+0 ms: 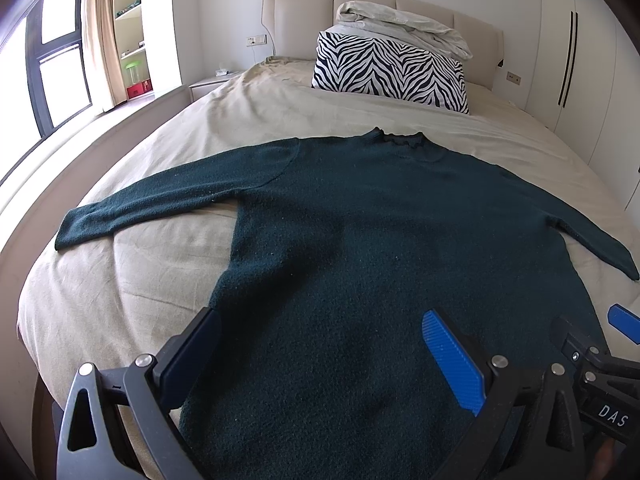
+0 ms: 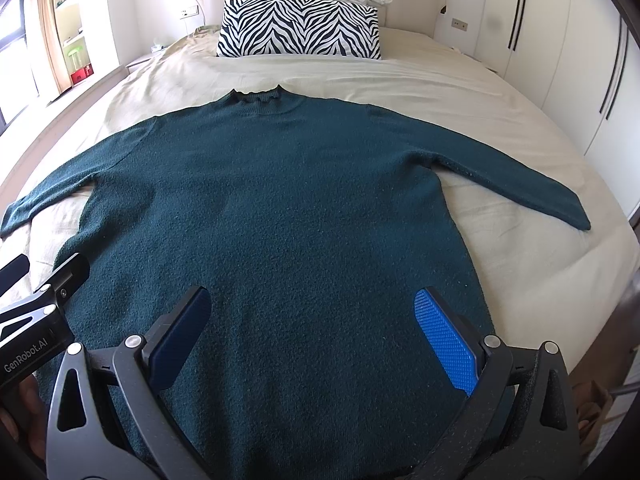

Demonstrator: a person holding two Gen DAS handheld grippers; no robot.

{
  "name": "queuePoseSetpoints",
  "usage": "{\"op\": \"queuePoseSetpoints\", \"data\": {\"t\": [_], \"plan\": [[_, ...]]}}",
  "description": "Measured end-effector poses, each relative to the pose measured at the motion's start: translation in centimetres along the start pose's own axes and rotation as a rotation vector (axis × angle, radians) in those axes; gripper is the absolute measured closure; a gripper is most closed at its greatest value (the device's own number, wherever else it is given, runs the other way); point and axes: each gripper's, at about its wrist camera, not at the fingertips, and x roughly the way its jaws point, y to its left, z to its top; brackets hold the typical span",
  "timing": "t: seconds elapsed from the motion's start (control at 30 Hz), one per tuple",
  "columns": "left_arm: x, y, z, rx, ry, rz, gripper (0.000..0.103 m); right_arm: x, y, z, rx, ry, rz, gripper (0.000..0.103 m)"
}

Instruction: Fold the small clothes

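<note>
green sweater (image 2: 272, 216) flat on bed (image 2: 460, 92), sleeves spread, both grippers' fingers apart over hem

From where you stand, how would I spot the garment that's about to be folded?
Find the bed with the zebra-striped pillow at its head. Below that pillow lies a dark green sweater, flat, sleeves spread. It is the only dark thing on the pale sheet.

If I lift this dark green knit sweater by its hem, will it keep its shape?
Probably not. The dark green knit sweater lies limp and flat on the beige bedsheet, so it should droop. Its spread sleeves would likely dangle.
</note>
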Motion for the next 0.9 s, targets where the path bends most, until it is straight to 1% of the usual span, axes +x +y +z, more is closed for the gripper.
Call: {"op": "queuePoseSetpoints", "data": {"t": [0.9], "plan": [[0.12,-0.36,-0.28,-0.002,0.003,-0.004,0.000,0.25,0.12,-0.24,-0.002,0.003,-0.001,0.000]]}}
